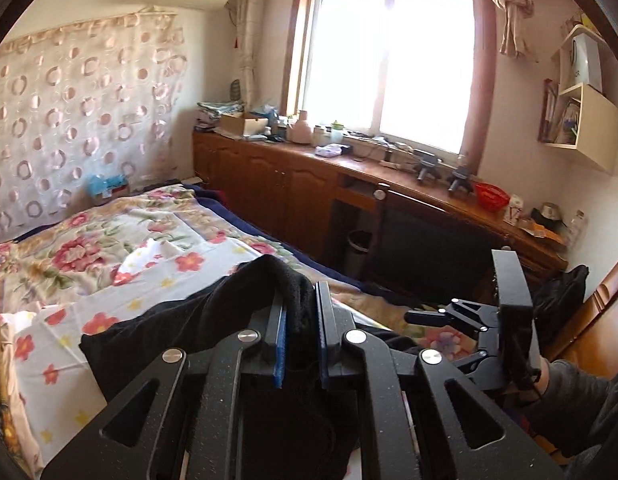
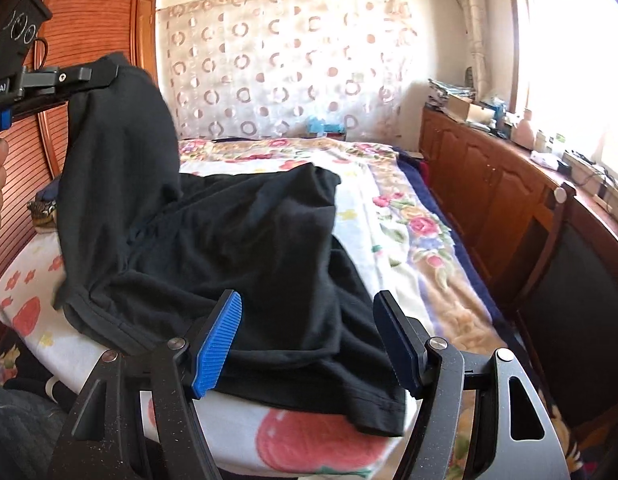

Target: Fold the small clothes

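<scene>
left wrist view: the left gripper (image 1: 300,320) is clamped on a bunched edge of the black garment (image 1: 181,332), lifting it above the floral bedsheet (image 1: 109,248) while the rest trails down and to the left; the right gripper (image 1: 425,315) shows side-on at right, its jaw state unclear from here. right wrist view: the right gripper (image 2: 307,340) hovers with its blue pads (image 2: 217,344) wide apart over the near hem of the black garment (image 2: 249,248), which lies spread across the bed, its long axis running away toward the curtain (image 2: 289,64); the left gripper (image 2: 85,76) holds one corner raised at upper left. the free hem sits right between the open jaws, so the right hand looks nearer for the next grasp
</scene>
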A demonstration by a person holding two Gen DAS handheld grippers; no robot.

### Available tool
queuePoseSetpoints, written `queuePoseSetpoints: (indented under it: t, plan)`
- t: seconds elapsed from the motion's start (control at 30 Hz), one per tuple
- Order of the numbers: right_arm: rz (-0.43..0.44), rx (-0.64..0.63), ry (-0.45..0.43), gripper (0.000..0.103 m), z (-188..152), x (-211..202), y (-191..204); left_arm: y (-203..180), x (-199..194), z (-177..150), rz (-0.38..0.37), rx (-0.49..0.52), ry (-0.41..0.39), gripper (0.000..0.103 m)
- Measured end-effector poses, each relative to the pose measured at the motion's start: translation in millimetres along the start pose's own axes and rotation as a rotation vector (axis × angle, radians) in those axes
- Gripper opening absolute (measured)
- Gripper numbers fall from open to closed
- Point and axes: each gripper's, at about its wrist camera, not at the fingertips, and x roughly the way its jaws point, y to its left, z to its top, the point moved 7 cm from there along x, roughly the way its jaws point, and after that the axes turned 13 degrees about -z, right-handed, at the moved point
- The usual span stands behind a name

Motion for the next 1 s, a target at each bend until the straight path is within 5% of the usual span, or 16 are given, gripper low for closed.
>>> queuePoseSetpoints:
  t: [0.07,0.17,0.57,1.0]
  plan:
    - [-0.003,0.006,-0.002,0.070,0,-1,-4,-6,6,-6,-0.031,-0.011,0.034,0.016]
    - [-0.006,0.007,-0.002,0.070,-1,-2,-6,-7,5,-14,-0.024,0.017,0.046,0.042]
    - [0.045,-0.019,-0.012,0.070,17,11,13,63,-60,-68,0.214,-0.088,0.025,0.080]
    - [0.194,-0.161,-0.037,0.070,72,39,102,111,-103,-122,0.315,-0.231,-0.003,0.080]
